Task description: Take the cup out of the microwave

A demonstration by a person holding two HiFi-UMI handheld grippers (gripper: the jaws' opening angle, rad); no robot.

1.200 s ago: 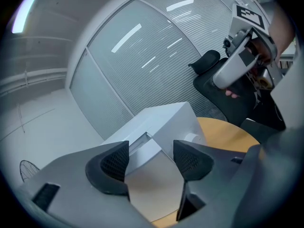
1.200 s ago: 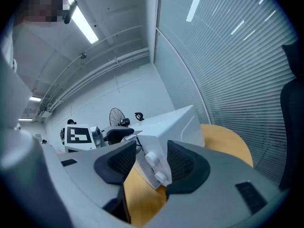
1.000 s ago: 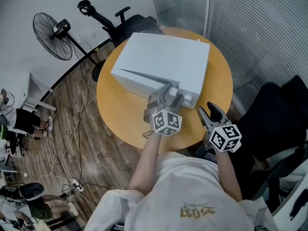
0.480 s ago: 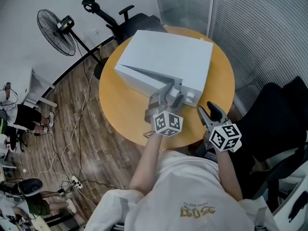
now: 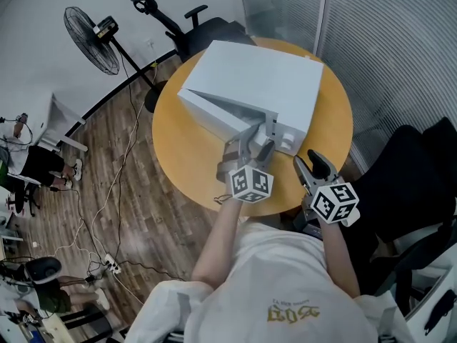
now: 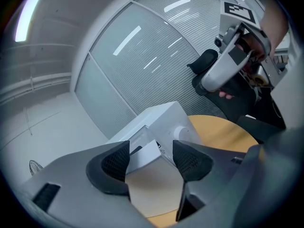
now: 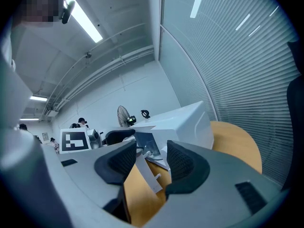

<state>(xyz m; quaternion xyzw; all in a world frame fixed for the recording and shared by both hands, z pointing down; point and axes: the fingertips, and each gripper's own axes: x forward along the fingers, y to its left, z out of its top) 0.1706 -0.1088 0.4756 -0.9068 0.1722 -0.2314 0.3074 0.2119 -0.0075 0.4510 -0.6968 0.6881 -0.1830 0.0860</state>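
Observation:
A white microwave [image 5: 264,84] stands on the round wooden table [image 5: 186,156]. Its door [image 5: 221,106] hangs partly open, hinged at the left. My left gripper [image 5: 258,138] is at the door's free edge. In the left gripper view the door panel [image 6: 152,179] fills the gap between the two pads of that gripper [image 6: 149,163]. My right gripper [image 5: 310,164] hovers by the table's near right edge, open with nothing between its pads [image 7: 183,163]. No cup shows; the microwave's inside is hidden.
A standing fan [image 5: 89,31] and an office chair [image 5: 207,27] are beyond the table. A black chair [image 5: 414,170] sits close at the right. Cables [image 5: 114,191] trail over the wooden floor. A glass wall with blinds [image 5: 385,27] runs behind.
The door has swung a little wider, and my left gripper has drawn back with its edge. The right gripper has stayed where it was.

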